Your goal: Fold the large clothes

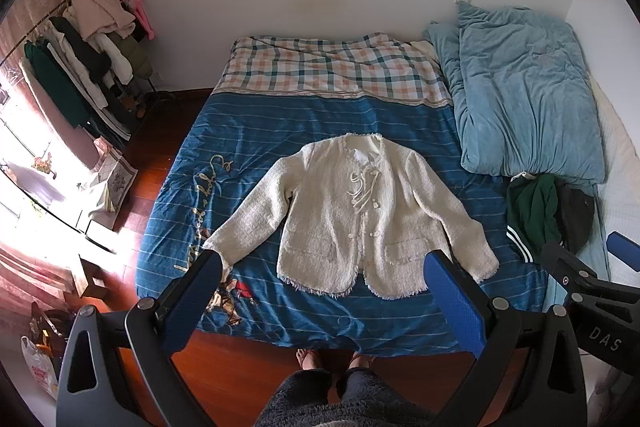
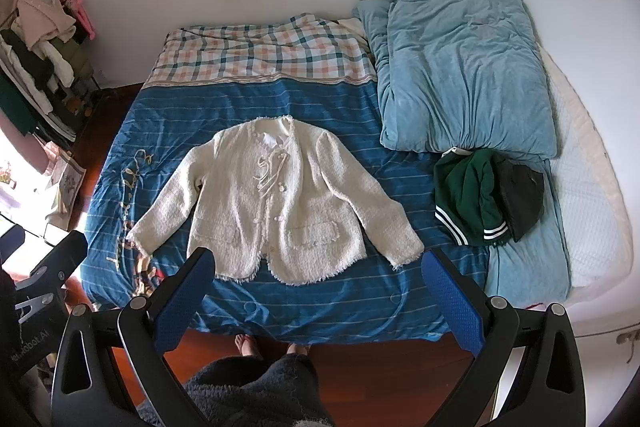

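Fingers of both grippers stand spread wide and carry nothing: the left gripper and the right gripper are both held high over the near edge of the bed, clear of all cloth.

Task item: a cream tweed jacket lies face up and flat on the blue striped bedcover, collar toward the wall, hem toward the person, both sleeves splayed outward and down. Front is closed, with a loose tie cord at the neck.

Handling, as judged: the weave looks thick and soft, moderately weighty, not slippery; it should hold a crease poorly and fold in bulky layers. Fringed hem and cuffs may snag on the pads. Best holds appear to be a sleeve cuff together with the shoulder, so each sleeve can be drawn across the chest before the hem is brought up to the collar.

Surroundings: a green garment with striped trim and a dark item lie bundled to the right, near the right cuff but apart from it. A pale blue duvet is heaped beyond, and a checked blanket lies at the far end. A clothes rack stands at left, well apart. Nothing rests on the jacket; working room is adequate.
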{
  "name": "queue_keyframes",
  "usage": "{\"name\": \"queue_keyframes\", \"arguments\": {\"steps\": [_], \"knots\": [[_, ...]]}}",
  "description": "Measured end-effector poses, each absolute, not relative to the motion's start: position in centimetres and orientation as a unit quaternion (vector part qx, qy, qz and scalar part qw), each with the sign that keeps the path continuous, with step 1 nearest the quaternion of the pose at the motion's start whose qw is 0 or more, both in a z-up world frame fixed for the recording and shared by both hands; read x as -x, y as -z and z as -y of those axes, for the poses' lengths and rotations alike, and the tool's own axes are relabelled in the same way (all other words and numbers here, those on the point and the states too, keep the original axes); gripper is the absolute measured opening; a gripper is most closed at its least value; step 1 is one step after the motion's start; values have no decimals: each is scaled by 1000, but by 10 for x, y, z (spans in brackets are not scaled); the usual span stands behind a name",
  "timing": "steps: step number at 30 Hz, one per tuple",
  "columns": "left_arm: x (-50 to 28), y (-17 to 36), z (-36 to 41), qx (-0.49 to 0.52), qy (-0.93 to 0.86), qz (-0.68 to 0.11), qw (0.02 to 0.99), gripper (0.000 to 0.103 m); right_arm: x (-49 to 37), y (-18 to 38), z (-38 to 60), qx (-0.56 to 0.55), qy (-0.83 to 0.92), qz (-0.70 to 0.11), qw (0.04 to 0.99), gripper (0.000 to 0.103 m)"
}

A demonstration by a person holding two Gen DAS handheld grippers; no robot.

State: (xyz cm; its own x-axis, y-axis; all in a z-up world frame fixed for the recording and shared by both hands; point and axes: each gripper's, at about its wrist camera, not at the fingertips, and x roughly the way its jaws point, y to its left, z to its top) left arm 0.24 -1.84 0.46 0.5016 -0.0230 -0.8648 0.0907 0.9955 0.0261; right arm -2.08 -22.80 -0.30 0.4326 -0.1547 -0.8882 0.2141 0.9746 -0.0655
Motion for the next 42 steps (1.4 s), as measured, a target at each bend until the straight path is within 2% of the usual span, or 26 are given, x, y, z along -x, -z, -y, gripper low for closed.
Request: {"name": "queue_keyframes", "arguments": {"steps": [42], "knots": [[-5, -9, 23, -30, 36, -499, 865, 103, 20, 6, 224, -29, 109, -524, 844, 103]]}}
